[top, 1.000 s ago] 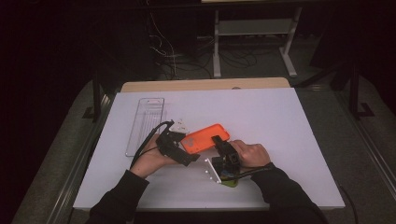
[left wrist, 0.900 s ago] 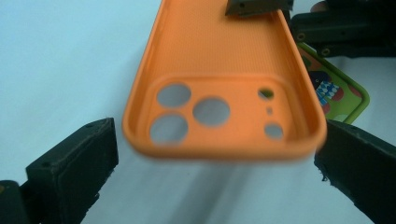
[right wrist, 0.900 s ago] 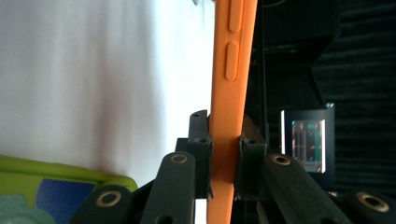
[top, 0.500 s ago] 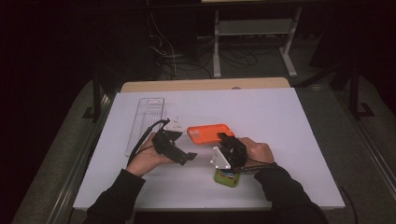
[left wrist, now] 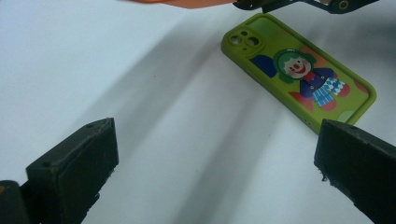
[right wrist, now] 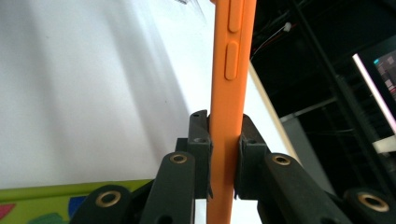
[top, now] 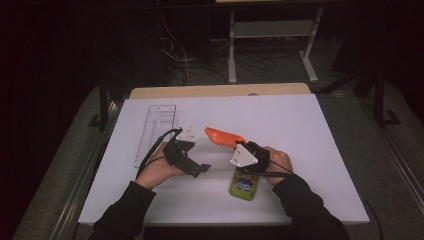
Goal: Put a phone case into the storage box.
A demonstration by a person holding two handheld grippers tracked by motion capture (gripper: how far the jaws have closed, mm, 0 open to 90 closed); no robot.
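An orange phone case (top: 223, 136) hangs above the white table, clamped at its near end by my right gripper (top: 239, 147); in the right gripper view the pads press both faces of the orange case (right wrist: 229, 93). A green phone case with a clown picture (top: 244, 184) lies flat on the table under my right hand, and the left gripper view has that green case (left wrist: 299, 77) ahead and to the right. My left gripper (top: 199, 169) rests on the table left of the green case, jaws wide apart with bare table between them.
A clear plastic tray (top: 156, 131) lies at the table's left side. The white table (top: 320, 125) has free room at the right and far side. A wooden edge (top: 220, 91) runs along its back; cables and a stand sit on the dark floor beyond.
My right gripper has lifted the orange case off the table and tilted it, shifting slightly right. The green case beneath has come more into sight. The left hand stayed put.
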